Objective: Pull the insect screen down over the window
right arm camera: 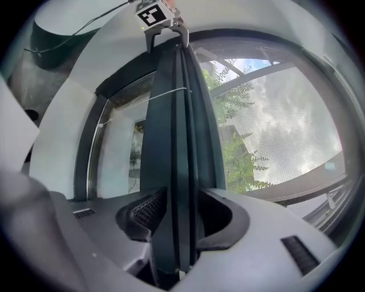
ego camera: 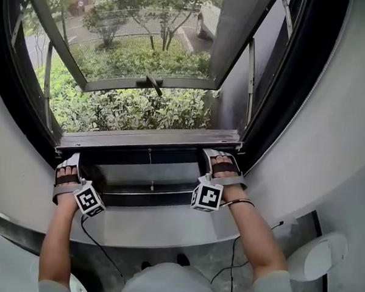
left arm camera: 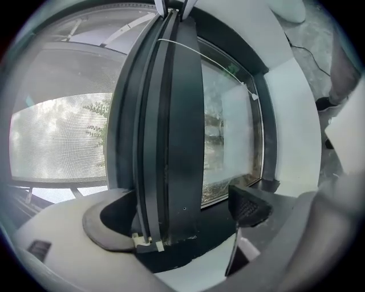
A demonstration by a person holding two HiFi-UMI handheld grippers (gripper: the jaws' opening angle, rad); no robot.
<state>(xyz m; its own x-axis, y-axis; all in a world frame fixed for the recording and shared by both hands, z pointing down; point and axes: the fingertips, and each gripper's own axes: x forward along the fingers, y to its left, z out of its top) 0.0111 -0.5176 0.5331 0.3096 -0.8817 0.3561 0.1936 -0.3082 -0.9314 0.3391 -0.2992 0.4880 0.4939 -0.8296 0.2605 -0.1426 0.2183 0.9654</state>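
Plainly, black-white marker cube [ego camera: 206,197], clamped screen bar [ego camera: 149,138]

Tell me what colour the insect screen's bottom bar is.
Dark grey, almost black. The bottom bar shows best in the right gripper view.

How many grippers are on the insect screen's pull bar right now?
2. The left gripper straddles the pull bar at its left end, with one jaw off the bar. The right gripper clamps its right end.

Daylight enters the window [ego camera: 149,82] at top, green shrubs [ego camera: 129,109] outside; curved white wall [ego camera: 330,119] right, speckled floor [ego camera: 210,260] below.
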